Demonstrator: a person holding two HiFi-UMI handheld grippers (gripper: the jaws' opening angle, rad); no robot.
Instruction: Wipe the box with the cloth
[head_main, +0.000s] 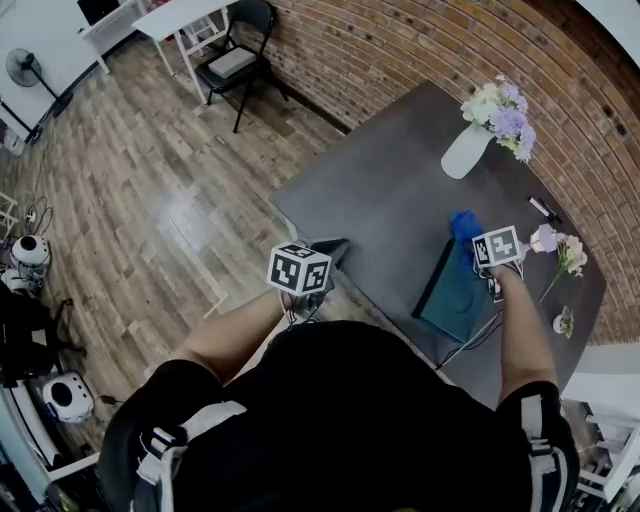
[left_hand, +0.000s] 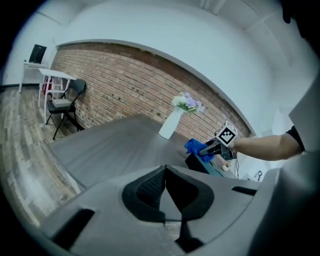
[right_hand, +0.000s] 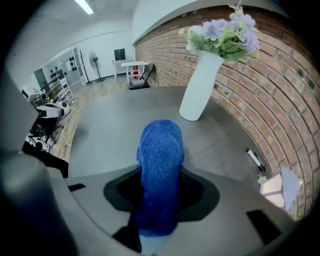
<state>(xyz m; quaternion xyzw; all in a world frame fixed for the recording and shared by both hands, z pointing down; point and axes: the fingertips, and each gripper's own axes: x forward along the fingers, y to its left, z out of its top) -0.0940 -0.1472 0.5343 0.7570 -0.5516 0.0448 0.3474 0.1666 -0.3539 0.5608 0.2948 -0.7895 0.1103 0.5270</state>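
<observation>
A flat teal box (head_main: 455, 292) lies on the dark grey table (head_main: 390, 200), to the right in the head view; the left gripper view shows the box (left_hand: 200, 163) too. My right gripper (head_main: 480, 256) hovers over the box's far end, shut on a blue cloth (head_main: 462, 228) that sticks out ahead of its jaws. In the right gripper view the cloth (right_hand: 159, 170) fills the gap between the jaws. My left gripper (head_main: 330, 250) sits at the table's near left edge, shut with nothing in it; its jaws (left_hand: 165, 187) meet.
A white vase of flowers (head_main: 470, 148) stands at the back of the table. A pen (head_main: 543, 208), a loose pink flower (head_main: 552, 240) and a small item (head_main: 564, 321) lie along the right side. A black chair (head_main: 238, 62) stands on the wooden floor.
</observation>
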